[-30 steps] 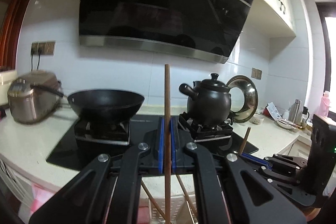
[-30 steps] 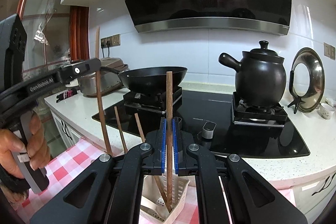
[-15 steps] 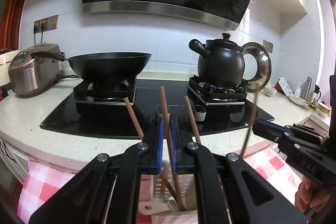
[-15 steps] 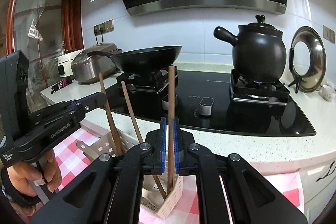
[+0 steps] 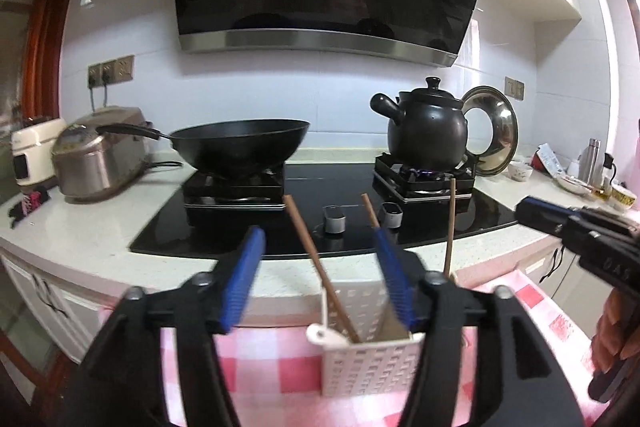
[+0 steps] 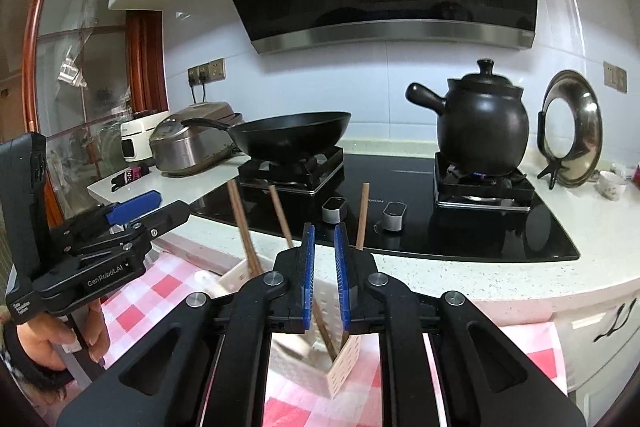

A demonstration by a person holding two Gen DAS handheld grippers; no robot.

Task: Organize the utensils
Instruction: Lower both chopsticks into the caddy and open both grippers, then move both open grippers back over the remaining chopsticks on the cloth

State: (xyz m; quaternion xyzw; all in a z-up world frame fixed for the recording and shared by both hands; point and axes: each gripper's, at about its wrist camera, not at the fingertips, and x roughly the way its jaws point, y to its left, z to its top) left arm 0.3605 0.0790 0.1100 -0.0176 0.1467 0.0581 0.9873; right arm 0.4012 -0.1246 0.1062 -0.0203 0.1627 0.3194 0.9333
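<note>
A white perforated utensil basket stands on a red-and-white checked cloth. Three wooden chopsticks lean in it, beside a white spoon handle. My left gripper is open wide just above the basket and holds nothing. My right gripper is open a little, empty, over the basket, where the chopsticks stand. Each gripper shows at the edge of the other's view: the right gripper and the left gripper.
Behind the cloth runs a white counter with a black hob. On it sit a black wok and a black clay pot over a lit burner. A rice cooker stands left, a steel lid right.
Both grippers lowered their chopsticks into the basket and opened. The chopsticks now stand loose in the basket. The left jaws opened wide, the right ones slightly.
</note>
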